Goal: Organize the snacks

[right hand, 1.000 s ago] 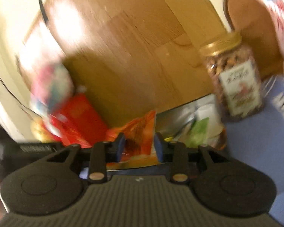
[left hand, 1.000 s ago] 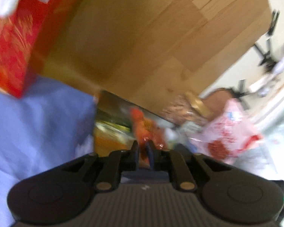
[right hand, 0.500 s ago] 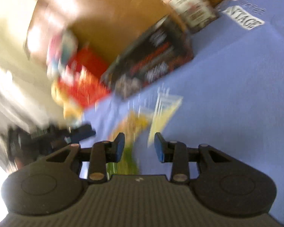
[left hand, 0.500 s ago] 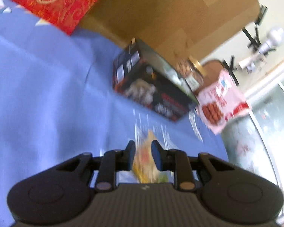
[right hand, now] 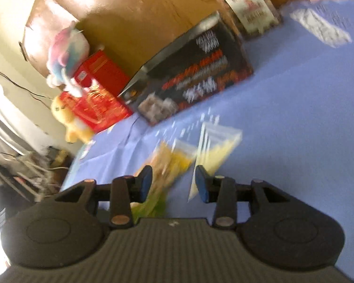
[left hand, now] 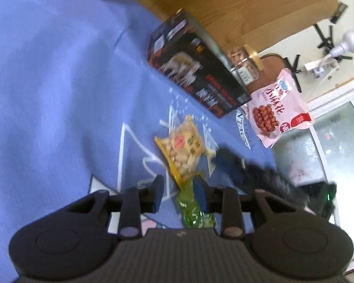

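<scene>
Just now opening the left claw (left hand: pixel 179 188) partway, loose around the snack packet (left hand: pixel 184 151), seemingly to leave it flat on the blue cloth (left hand: pixel 47 94) near the black box (left hand: pixel 195 75). Also widening the right claw (right hand: pixel 173 181), empty.

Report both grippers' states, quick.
Left gripper: open, jaws just widened; snack bags lie between, not gripped.
Right gripper: open, jaws just widened, gripping nothing.

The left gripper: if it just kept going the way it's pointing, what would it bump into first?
Most likely the yellow-and-green peanut packet on the blue cloth; it lies right before the left gripper, whose jaws have just been opening. Depth is uncertain.
</scene>
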### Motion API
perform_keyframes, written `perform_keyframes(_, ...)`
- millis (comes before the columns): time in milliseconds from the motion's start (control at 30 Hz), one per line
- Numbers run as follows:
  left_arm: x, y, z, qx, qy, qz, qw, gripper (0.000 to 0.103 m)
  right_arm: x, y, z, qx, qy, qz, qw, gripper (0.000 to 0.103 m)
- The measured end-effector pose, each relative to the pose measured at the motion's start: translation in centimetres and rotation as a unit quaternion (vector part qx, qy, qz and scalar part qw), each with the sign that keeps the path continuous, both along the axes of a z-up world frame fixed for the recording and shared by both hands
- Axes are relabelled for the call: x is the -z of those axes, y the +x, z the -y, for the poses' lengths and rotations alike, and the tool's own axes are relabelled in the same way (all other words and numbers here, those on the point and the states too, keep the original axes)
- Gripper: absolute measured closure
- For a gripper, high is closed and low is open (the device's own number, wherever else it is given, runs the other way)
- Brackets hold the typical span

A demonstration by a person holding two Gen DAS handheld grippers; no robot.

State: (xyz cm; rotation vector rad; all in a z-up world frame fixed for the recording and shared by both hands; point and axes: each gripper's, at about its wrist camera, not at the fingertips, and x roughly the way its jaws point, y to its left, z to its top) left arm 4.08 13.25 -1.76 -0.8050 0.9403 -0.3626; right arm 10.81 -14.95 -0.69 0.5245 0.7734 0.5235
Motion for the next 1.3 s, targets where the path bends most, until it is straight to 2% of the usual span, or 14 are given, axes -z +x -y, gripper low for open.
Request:
perform_keyframes(100,0.5,0.1,0.2,-0.017,-0.017,-0.002,0.9997,0.077,0.2,2.0,-1.0,-0.036,0.007,-0.010,0.999,0.061)
perform_keyframes(133,0.6,0.3,0.0,-0.023,-0.020,-0.004,0.9995,0.077,0.4,2.0,-1.3,-0.055,0.021,-0.031,0.998,0.063)
perform_keyframes(200,0.7,0.8,-0.3,-0.030,-0.023,-0.004,0.9993,0.078,0.4,0.8,-1.7,-0.076,0.040,-0.047,0.995,0.062)
perform_keyframes(367,0.4,2.1,-1.5,-0.043,-0.029,-0.002,0.9987,0.073,0.1,-2.2,-2.2,-0.093,0.019,0.001,0.995,0.061)
perform_keyframes(500,0.4,3.0,-1.1,-0.035,-0.025,-0.001,0.9991,0.073,-0.1,-2.1,-3.2,-0.106,-0.015,0.030,0.994,0.060)
perform_keyframes(600,0.3,3.4,-1.0,-0.034,-0.021,0.002,0.9992,0.075,0.1,-1.5,-3.7,-0.104,-0.020,0.039,0.994,0.059)
perform_keyframes(633,0.3,3.6,-1.0,-0.034,-0.018,0.003,0.9993,0.079,0.1,-1.4,-3.8,-0.105,-0.024,0.044,0.993,0.061)
perform_keyframes(700,0.4,3.8,-0.7,-0.029,-0.003,0.005,0.9996,0.089,0.2,-1.6,-4.1,-0.100,-0.053,0.058,0.992,0.083)
perform_keyframes(800,0.2,4.3,-0.3,-0.016,0.011,0.012,0.9997,0.091,0.3,-1.7,-3.8,-0.093,-0.052,0.065,0.992,0.087)
perform_keyframes(833,0.0,4.4,0.0,-0.009,0.015,0.017,0.9997,0.092,0.2,-1.8,-3.8,-0.093,-0.049,0.071,0.992,0.093)
perform_keyframes(933,-1.2,4.5,0.5,0.002,0.030,0.040,0.9987,0.092,-0.7,-2.2,-3.6,-0.080,-0.060,0.101,0.990,0.094)
perform_keyframes(1100,-4.6,5.3,0.9,0.015,0.027,0.105,0.9939,0.092,-3.1,-2.0,-2.9,-0.053,-0.047,0.157,0.985,0.094)
perform_keyframes(1200,-7.1,7.4,1.5,0.019,0.037,0.138,0.9895,0.092,-5.1,-0.5,-3.0,-0.028,-0.063,0.203,0.977,0.094)
perform_keyframes(1300,-9.1,10.4,2.4,0.017,0.061,0.175,0.9826,0.091,-6.3,2.5,-3.0,-0.003,-0.072,0.221,0.973,0.094)
